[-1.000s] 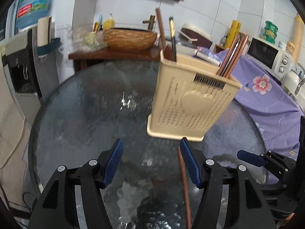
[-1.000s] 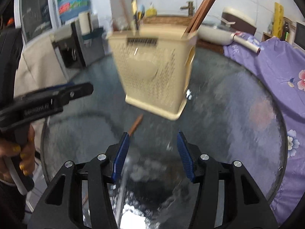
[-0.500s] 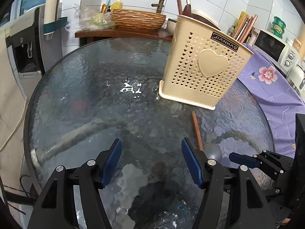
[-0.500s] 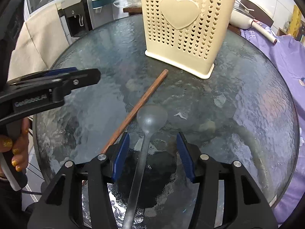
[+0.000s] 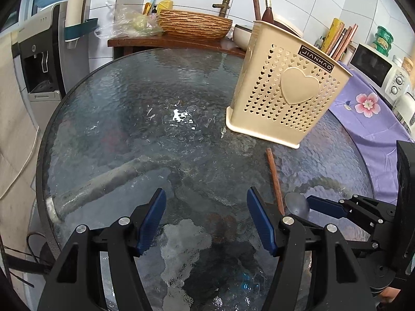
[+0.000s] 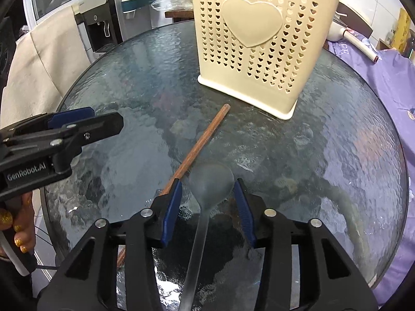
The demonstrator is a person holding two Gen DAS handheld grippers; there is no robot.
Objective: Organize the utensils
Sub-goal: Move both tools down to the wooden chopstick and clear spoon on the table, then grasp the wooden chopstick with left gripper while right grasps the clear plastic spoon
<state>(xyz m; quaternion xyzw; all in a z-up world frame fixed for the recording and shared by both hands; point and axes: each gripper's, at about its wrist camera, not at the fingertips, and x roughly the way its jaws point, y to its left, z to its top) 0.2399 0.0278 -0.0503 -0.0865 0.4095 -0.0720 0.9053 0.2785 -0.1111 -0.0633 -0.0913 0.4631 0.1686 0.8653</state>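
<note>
Right hand-held gripper [image 6: 207,190]: jaws closing around the bowl of the grey metal spoon [image 6: 210,180], pads not yet pressing. The spoon lies on the round textured-glass worktop [image 6: 337,134], beside a brown wooden chopstick [image 6: 199,145]. Left hand-held gripper [image 5: 206,207]: released, empty. Beyond stands the cream perforated plastic utensil holder [image 6: 259,46].

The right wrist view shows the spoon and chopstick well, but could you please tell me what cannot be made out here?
- Spoon handle end: cut off by the bottom edge, right wrist view.
- Chopstick near end: hidden behind the closing right tongs.
- Holder contents: hidden by its wall, top cropped.
- Pad contact with the spoon: unclear.
</note>
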